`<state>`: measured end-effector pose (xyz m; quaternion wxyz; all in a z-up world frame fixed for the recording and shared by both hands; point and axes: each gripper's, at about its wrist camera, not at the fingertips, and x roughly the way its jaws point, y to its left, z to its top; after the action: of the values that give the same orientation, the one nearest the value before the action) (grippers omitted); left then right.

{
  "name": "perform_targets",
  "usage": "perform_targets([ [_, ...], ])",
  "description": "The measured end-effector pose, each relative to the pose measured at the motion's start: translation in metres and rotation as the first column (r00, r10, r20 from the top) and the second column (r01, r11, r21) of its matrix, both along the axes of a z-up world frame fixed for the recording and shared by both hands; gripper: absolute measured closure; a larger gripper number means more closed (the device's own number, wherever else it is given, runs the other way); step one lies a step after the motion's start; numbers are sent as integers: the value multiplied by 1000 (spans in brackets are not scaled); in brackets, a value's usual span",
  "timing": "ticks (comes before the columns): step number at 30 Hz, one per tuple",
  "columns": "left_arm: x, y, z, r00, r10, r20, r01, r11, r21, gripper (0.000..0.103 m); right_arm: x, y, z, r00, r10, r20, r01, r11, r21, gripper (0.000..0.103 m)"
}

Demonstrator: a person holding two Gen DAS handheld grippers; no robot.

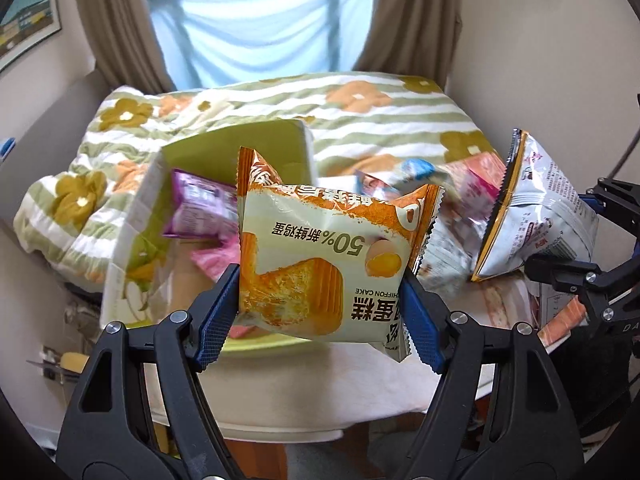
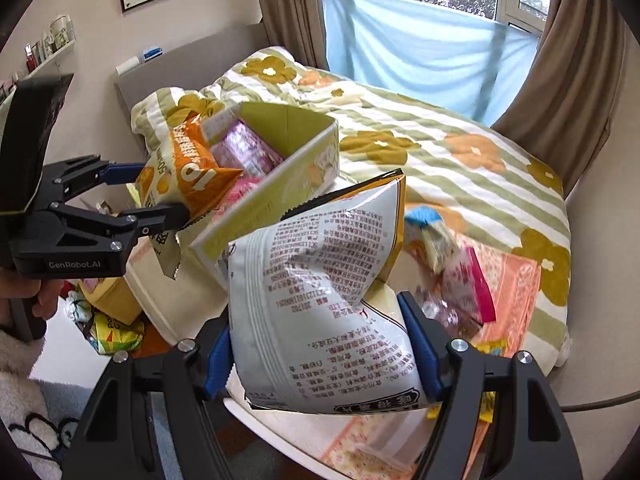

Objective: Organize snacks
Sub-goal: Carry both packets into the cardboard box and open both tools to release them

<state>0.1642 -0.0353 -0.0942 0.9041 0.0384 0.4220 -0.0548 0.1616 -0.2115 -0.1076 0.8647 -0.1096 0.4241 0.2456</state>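
My left gripper [image 1: 320, 304] is shut on an orange and white chiffon cake packet [image 1: 320, 256] and holds it in the air in front of the green box [image 1: 264, 140]. The box holds purple and pink snack packets [image 1: 200, 208]. My right gripper [image 2: 324, 344] is shut on a white chip bag [image 2: 320, 300] with printed text, held above the table. In the right wrist view the left gripper [image 2: 148, 192] holds the cake packet [image 2: 188, 172] at the near left edge of the green box [image 2: 296, 120]. The chip bag also shows in the left wrist view [image 1: 536, 208].
Several loose snack packets [image 2: 452, 276] lie on the table right of the box, on an orange patterned cloth [image 2: 516, 292]. A bed with a flowered quilt [image 1: 380, 108] lies behind the table. More packets and a yellow container [image 2: 112, 300] sit on the floor at the left.
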Motion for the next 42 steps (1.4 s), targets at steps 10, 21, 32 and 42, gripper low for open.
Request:
perform_targets([
  [10, 46, 122, -9, 997, 59, -40, -60, 998, -6, 30, 54, 102, 12, 992, -126, -17, 127, 988, 85, 34],
  [21, 70, 174, -46, 991, -42, -125, 45, 999, 23, 30, 75, 181, -2, 953, -291, -80, 298, 949, 106, 34],
  [32, 59, 162, -58, 990, -102, -98, 115, 984, 135, 0, 79, 196, -18, 939, -323, -115, 333, 939, 84, 34],
  [42, 44, 185, -45, 997, -14, -79, 22, 994, 107, 0, 79, 208, -35, 949, -290, -125, 303, 947, 108, 33],
])
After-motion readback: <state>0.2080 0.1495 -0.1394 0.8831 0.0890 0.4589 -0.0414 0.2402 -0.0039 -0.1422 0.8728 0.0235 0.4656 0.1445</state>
